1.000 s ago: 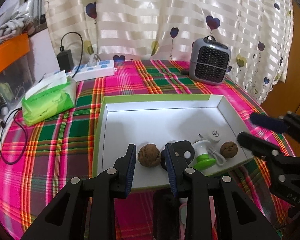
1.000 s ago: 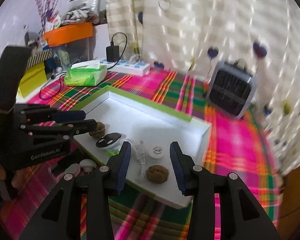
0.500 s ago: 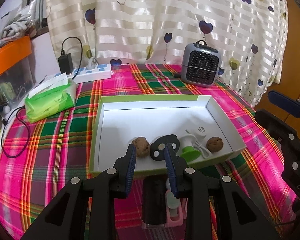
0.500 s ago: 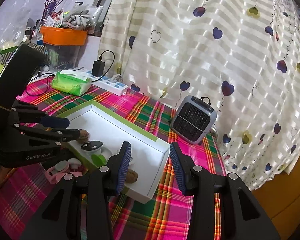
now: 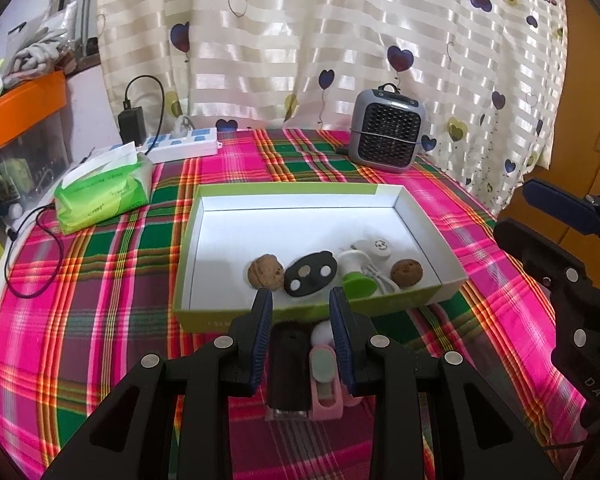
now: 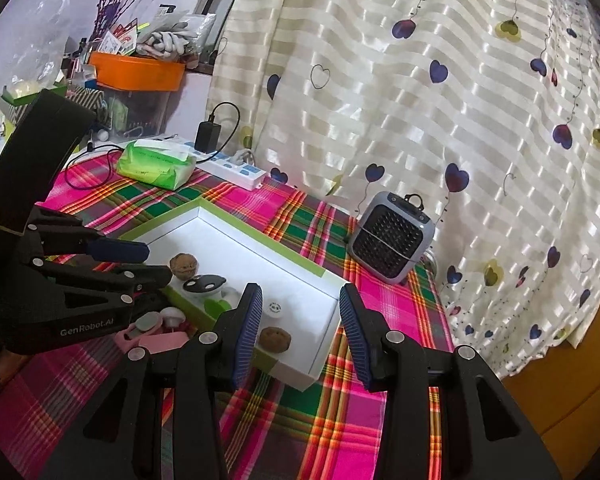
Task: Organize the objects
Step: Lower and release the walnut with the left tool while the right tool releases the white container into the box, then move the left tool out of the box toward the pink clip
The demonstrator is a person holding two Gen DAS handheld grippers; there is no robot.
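Walnuts and small gadgets sit in a shallow white cardboard box with green outer sides (image 5: 414,216) on the plaid-covered table (image 5: 100,280), both claws released.

2 brown walnuts (image 5: 265,272) (image 6: 275,339) lie along the box's near wall, and between them rest a black oval piece with 3 white dots (image 5: 310,273), a white-and-green plastic gadget (image 5: 356,276) with a white cord, and a round white disc (image 5: 378,246) just behind it. The left claw (image 5: 300,334) hangs open above the table just outside the box, over a black block (image 5: 290,368) and a pink holder (image 5: 326,384) lying side by side, gripping neither. The right claw (image 6: 300,334) hovers with its jaws apart and empty over the box's corner. A green tissue pack (image 5: 104,192), a white power strip (image 5: 180,144) and a small grey heater (image 5: 386,130) stand further back, well apart from the box.
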